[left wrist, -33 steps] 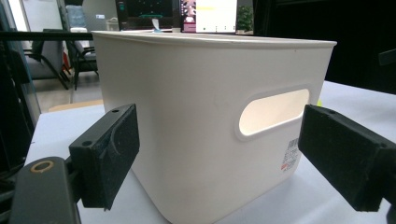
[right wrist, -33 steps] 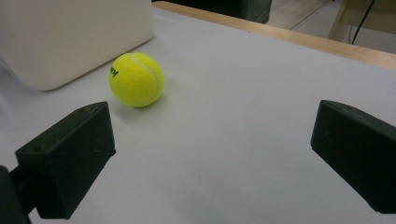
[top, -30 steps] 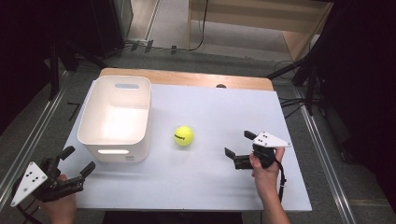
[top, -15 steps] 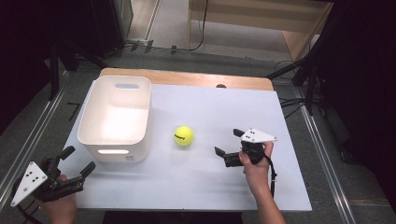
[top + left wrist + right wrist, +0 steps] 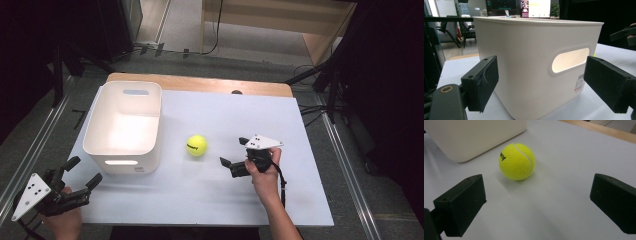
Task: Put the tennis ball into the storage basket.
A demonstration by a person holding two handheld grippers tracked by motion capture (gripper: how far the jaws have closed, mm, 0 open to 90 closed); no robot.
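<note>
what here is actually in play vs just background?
In play, likely:
- tennis ball, loose on the table
- right claw, open, aimed at the ball
- white bin, looks empty

Lying about or idle:
- left claw, open, near the bin
- cables on the floor

Light falls from overhead onto the counter point(image 5: 210, 195), which reads bright and evenly lit while the floor and room around its edges sink into near black. The white bin point(image 5: 123, 125) glares inside, its floor washed out, and its handle slot glows in the left gripper view. The tennis ball point(image 5: 517, 161) casts a soft, short shadow toward the counter's near edge. Both gripper views are slightly soft, with close claw pads blurred.
</note>
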